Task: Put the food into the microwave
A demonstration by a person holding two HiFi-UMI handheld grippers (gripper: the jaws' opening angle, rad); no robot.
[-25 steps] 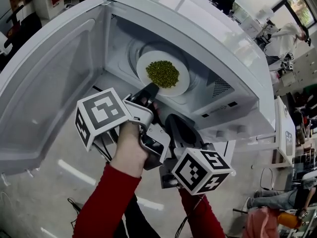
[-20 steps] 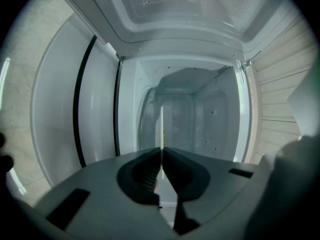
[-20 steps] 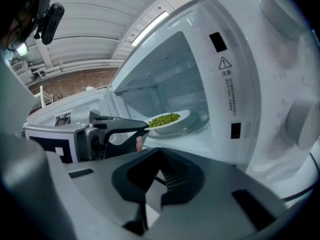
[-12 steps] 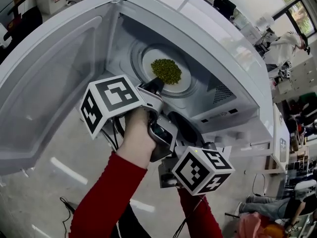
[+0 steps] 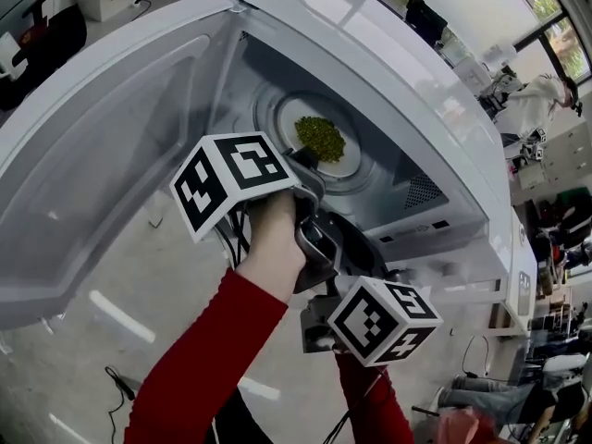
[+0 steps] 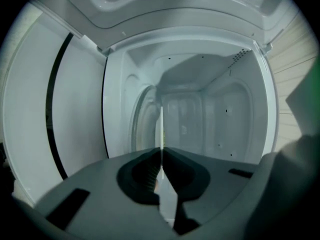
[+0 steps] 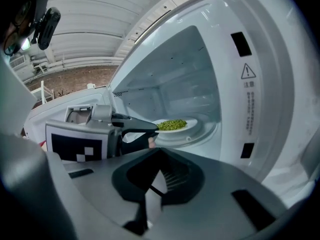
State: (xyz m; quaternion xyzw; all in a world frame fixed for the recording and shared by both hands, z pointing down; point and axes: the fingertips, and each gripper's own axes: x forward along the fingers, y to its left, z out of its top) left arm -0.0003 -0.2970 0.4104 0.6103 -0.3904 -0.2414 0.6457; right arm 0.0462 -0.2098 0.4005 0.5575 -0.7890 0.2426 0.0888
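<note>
Standing over a pale floor (image 5: 102, 326) in a windowed workroom (image 5: 518, 26). Holding 1 plate (image 5: 345, 159) of green food (image 5: 320, 138) on the turntable (image 5: 276, 118) inside the open microwave (image 5: 388, 58), clamping its rim with the left gripper (image 6: 161, 154). Hanging the right gripper (image 7: 159, 151) outside, jaws together, empty.

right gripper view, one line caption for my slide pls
Left gripper holds the plate of green food by its rim inside the open microwave.

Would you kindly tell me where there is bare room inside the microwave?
Bare floor rings the plate: between it and the vented side wall, and behind it toward the back wall. It is crowded at the front, where the left hand-held gripper grips the plate's near rim.
</note>
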